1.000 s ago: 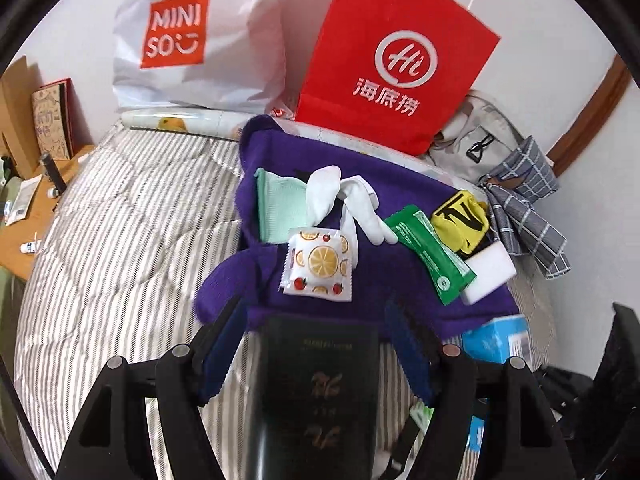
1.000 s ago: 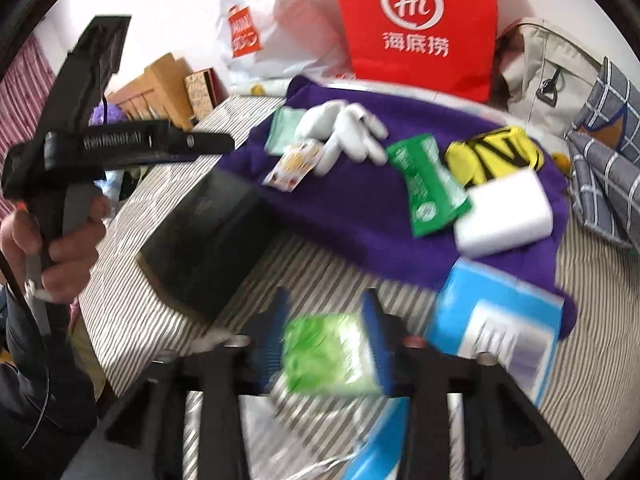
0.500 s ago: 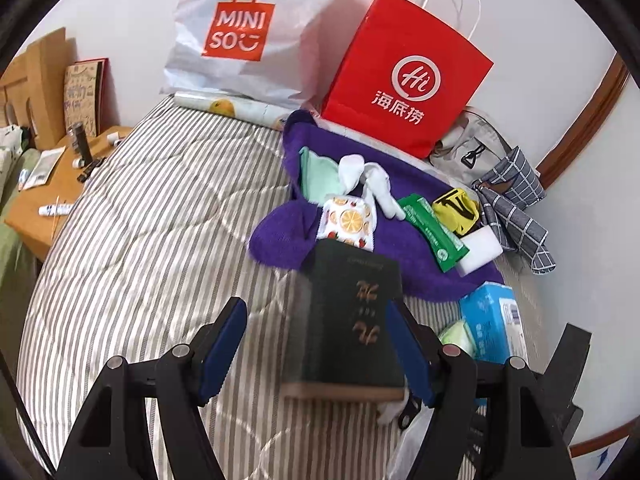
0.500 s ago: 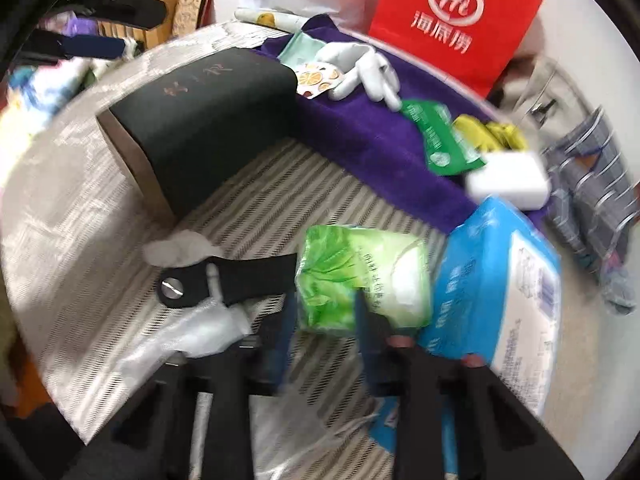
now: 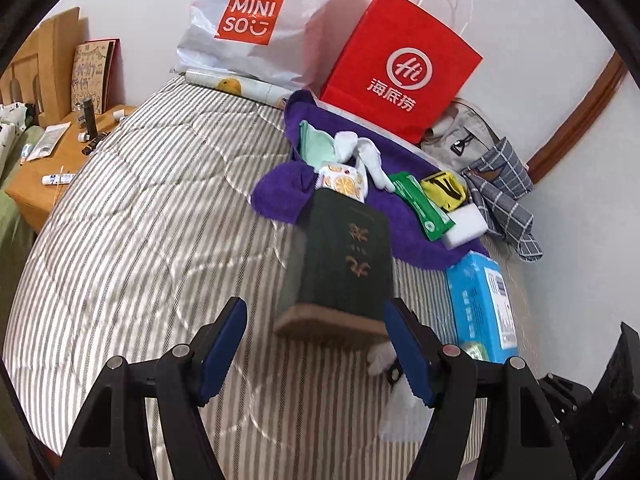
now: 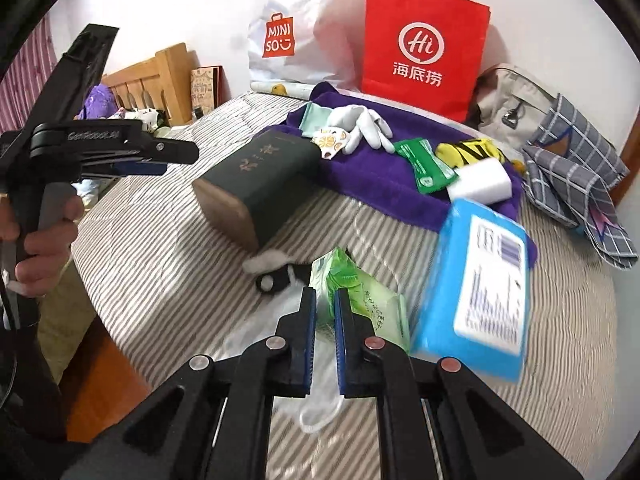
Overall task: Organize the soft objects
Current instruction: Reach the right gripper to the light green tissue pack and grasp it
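One striped bed (image 5: 132, 248) carries every item, largest first: a purple towel (image 6: 372, 180) spread near the wall, with a red paper bag (image 6: 424, 44) and a white shopping bag (image 6: 296, 32) standing behind it. A dark green box (image 6: 260, 176) lies on its side just in front of the towel, its brown end toward the cameras. A blue tissue pack (image 6: 480, 284) lies tilted to the right, near the towel's front edge. On the towel rest a white sponge block (image 6: 482, 180), white gloves (image 6: 364, 124), a green wipes packet (image 6: 424, 164), a yellow-and-black cloth (image 6: 468, 150) and a fruit-print pouch (image 6: 330, 140). The right gripper (image 6: 323, 300) has just been closing its fingers, which now pinch the near edge of a light green tissue packet (image 6: 360, 296); the packet is between the box and the blue pack, and whether it still touches the bed cannot be told. The left gripper (image 5: 316, 320), gripped by a hand (image 6: 40, 236), stands with fingers parted and empty, the box's near end lying between them without contact.
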{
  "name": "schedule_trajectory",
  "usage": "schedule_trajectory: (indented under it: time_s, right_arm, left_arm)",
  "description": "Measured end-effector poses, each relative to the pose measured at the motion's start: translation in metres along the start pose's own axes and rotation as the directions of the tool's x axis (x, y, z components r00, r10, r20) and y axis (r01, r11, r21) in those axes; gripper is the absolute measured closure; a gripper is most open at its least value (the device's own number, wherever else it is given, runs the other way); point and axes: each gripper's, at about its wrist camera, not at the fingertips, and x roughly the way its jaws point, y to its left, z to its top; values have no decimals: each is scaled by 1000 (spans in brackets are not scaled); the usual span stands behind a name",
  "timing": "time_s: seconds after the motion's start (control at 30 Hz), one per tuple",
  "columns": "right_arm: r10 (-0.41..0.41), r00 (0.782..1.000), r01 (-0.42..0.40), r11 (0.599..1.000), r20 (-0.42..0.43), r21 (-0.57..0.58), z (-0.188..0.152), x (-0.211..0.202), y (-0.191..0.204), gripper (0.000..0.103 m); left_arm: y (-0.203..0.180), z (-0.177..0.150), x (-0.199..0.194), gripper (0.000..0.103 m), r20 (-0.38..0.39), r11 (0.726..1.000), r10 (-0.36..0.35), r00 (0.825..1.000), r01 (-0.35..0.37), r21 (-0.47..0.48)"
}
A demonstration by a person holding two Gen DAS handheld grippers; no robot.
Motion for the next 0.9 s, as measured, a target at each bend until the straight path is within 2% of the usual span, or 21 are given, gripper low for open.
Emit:
schedule_trajectory:
  time_s: [0.2,0.4,0.47,0.53,0.6,0.7,0.77,0.9]
  right_arm:
    - [-10,1000,10,1000,11,5,-35,-22,8,95]
    - [-93,995,93,996,-21,-13,-70,1,13,94]
    - [-88,996,88,996,-25,-19,-79,5,16,92]
    - [-105,994,105,994,-32,-13,-87,7,17,76]
    - [-129,991,129,992,-17,7,-93,5,14,32]
    - [-142,987,138,989,74,57,-101,-5,5,17]
    - [-146,984,138,987,99,82,-102,-6,-1,10]
    - [-160,983,151,984,90,94,-100,11,-11,10]
  left_arm:
    - [-12,-22,-3,33,0,1000,-8,1000,8,17]
    - [-22,-46,9,33,-37,999,14,999,-12,48]
    - [-24,-54,13,33,-47,998,22,999,-19,61]
    - [-25,-59,17,33,-60,998,24,998,-20,63]
    - [-26,-64,21,33,-67,997,25,997,-21,70]
    - [-28,-69,25,33,-77,997,29,997,-22,79]
    - [-31,-73,29,33,-85,996,27,996,-20,84]
    - [-36,-79,32,33,-92,994,32,995,-22,107]
